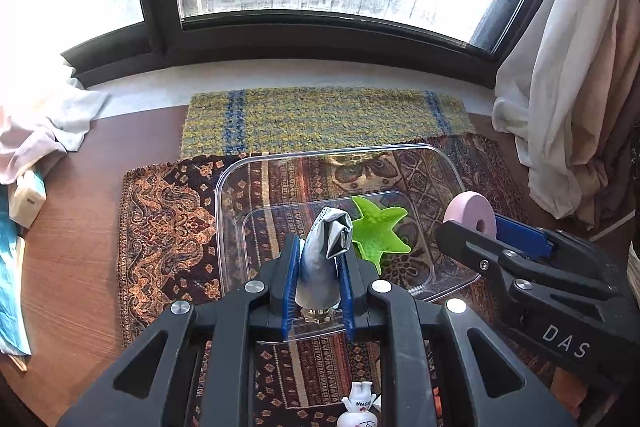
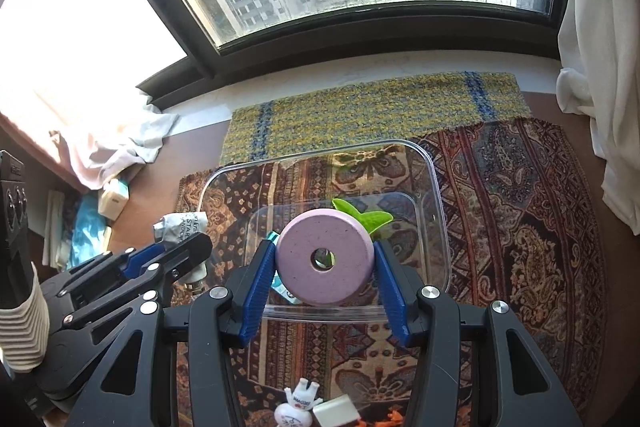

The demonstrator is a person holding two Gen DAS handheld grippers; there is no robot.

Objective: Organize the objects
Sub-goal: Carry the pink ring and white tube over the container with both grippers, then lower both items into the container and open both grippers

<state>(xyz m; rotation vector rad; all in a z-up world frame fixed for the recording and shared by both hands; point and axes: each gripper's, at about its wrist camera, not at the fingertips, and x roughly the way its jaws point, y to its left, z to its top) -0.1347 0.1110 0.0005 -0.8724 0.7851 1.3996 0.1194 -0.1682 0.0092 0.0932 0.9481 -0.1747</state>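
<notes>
My left gripper (image 1: pixel 318 259) is shut on a crumpled silver tube (image 1: pixel 322 259) and holds it upright over the near edge of a clear plastic container (image 1: pixel 224 187). A green star-shaped mould (image 1: pixel 378 231) lies inside the container. My right gripper (image 2: pixel 326 267) is shut on a pink ring-shaped disc (image 2: pixel 326 259) above the container's (image 2: pixel 436 195) near rim; the green mould (image 2: pixel 360 217) shows behind the disc. The disc (image 1: pixel 470 213) and right gripper also show at right in the left wrist view. The silver tube (image 2: pixel 182 227) and left gripper show at left in the right wrist view.
The container sits on a patterned rug (image 1: pixel 160 227) with a yellow-blue woven mat (image 1: pixel 320 123) behind it. A small white figurine (image 2: pixel 298 407) and a white block (image 2: pixel 336 413) lie near me. White curtains (image 1: pixel 560 107) hang right; cloth (image 1: pixel 44 123) and a white charger (image 1: pixel 26 197) lie left.
</notes>
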